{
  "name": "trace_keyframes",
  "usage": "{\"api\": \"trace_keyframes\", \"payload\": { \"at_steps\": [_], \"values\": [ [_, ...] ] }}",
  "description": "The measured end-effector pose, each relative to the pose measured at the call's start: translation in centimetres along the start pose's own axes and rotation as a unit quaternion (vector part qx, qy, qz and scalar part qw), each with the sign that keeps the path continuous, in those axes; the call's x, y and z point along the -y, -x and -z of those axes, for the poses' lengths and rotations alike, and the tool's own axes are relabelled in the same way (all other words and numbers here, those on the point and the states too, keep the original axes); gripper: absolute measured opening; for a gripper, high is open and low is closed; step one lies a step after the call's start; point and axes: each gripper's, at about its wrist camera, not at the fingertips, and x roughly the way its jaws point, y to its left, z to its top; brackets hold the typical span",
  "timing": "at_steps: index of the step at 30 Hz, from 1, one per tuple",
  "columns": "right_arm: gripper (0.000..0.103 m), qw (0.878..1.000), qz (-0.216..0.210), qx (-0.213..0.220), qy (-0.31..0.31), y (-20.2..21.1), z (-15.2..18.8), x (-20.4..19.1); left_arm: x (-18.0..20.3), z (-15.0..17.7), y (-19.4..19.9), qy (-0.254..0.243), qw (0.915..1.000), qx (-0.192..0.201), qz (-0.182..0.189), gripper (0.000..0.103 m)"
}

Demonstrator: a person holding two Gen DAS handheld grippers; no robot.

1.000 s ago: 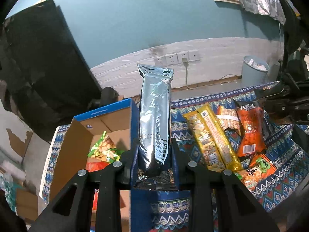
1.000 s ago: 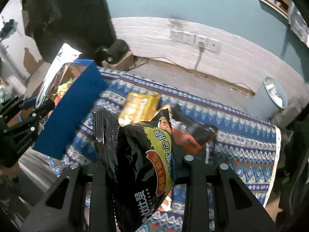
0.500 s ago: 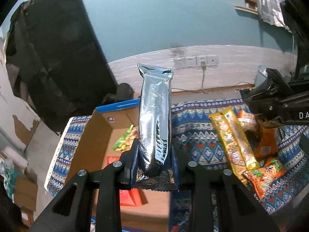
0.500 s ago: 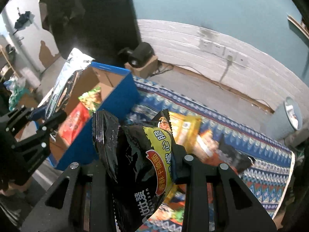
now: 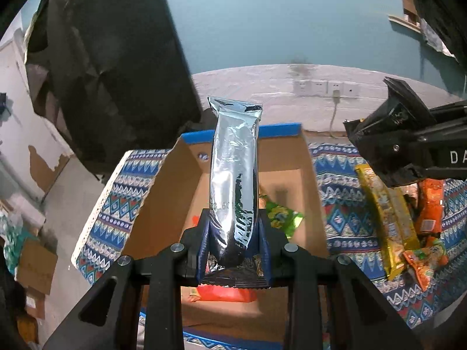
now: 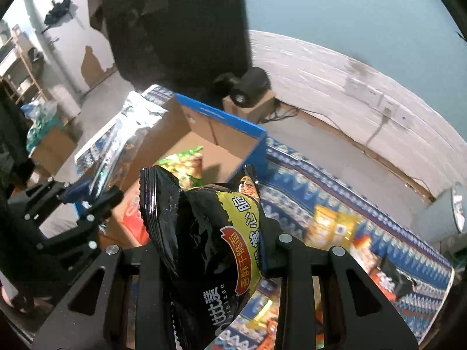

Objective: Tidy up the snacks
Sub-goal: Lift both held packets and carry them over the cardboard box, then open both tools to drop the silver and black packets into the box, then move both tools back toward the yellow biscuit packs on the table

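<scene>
My left gripper (image 5: 234,243) is shut on a long silver foil snack pack (image 5: 235,175), held upright above the open cardboard box (image 5: 309,204) with a blue rim. A green snack bag (image 5: 281,215) and a red one (image 5: 224,293) lie in the box. My right gripper (image 6: 216,250) is shut on a black snack bag (image 6: 210,245) with yellow and red print, just right of the box (image 6: 233,140). The left gripper (image 6: 87,201) with its silver pack (image 6: 125,143) shows in the right wrist view. The right gripper (image 5: 408,145) shows at the right of the left wrist view.
Yellow bars (image 5: 385,215) and orange packs (image 5: 430,207) lie on the blue patterned cloth (image 5: 341,213) right of the box. A black panel (image 5: 111,73) stands behind the box. A pale bin (image 6: 443,213) stands at the far right. Boxes (image 5: 35,265) sit on the floor at left.
Both grippers have moved left with their packs. The silver pack now hangs over the box's inside, and the black bag has come up beside the box's right wall.
</scene>
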Motion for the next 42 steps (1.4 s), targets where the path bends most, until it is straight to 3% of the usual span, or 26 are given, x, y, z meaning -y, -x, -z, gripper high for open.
{"api": "trace_keyframes", "payload": {
  "at_steps": [13,20,24,26,28,32,42],
  "values": [
    [0.031,0.998,-0.036,-0.025,0.041,-5.0,-2.3,-5.7,-3.6,1.2,-2.0,0.022,0.9992,-0.018,-0.028,0.030],
    [0.031,0.997,-0.047,-0.033,0.043,-6.3,-2.6,-6.6,-5.0,1.4,-2.9,0.038,0.9981,-0.031,-0.037,0.030],
    [0.036,0.997,-0.051,-0.035,0.047,-6.7,-2.8,-6.8,-5.4,1.6,-3.5,0.044,0.9972,-0.044,-0.042,0.030],
    [0.045,0.997,-0.053,-0.035,0.041,-6.6,-2.8,-6.6,-5.5,1.7,-3.8,0.047,0.9964,-0.053,-0.046,0.039],
    [0.061,0.997,-0.055,-0.030,0.035,-6.4,-2.9,-6.4,-5.5,1.7,-3.8,0.049,0.9961,-0.056,-0.047,0.050],
    [0.067,0.998,-0.059,-0.018,0.022,-5.6,-3.0,-5.8,-5.4,1.5,-3.2,0.053,0.9962,-0.046,-0.052,0.062],
    [0.074,0.999,-0.034,-0.004,-0.015,-2.9,-2.2,-2.6,-3.7,0.5,-2.2,0.053,0.9979,-0.027,-0.024,0.063]
  ]
}}
